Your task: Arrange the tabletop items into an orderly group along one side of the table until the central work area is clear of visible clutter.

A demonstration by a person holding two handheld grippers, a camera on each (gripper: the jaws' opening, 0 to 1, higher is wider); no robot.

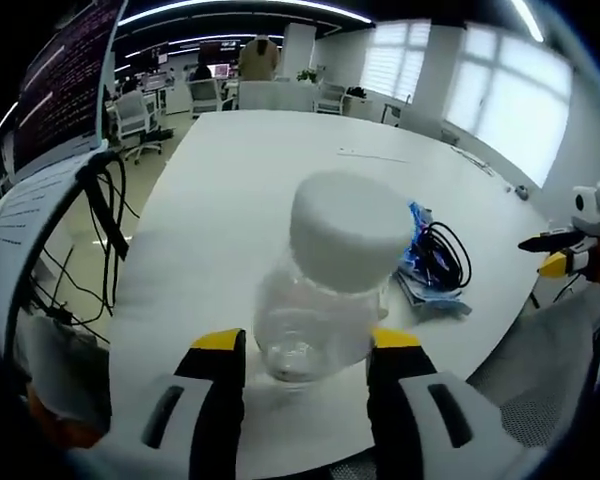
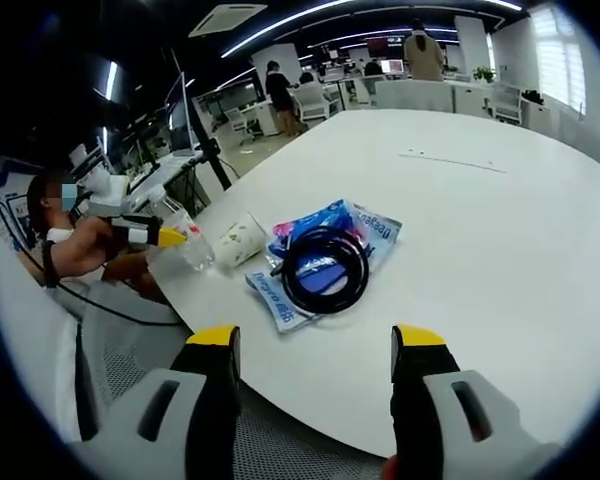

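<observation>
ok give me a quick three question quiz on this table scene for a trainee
1. True or false: the left gripper has the clear plastic jar with a white lid between its jaws.
2. What lies on top of the blue printed plastic packets? A) black coiled cable B) red mug C) metal spoon
3. Fill in: the right gripper is open and holds ____.

Key: 1 true, the jaws flank the jar's base, near the edge of the white table. 2 A, the black coiled cable. 3 nothing.
</observation>
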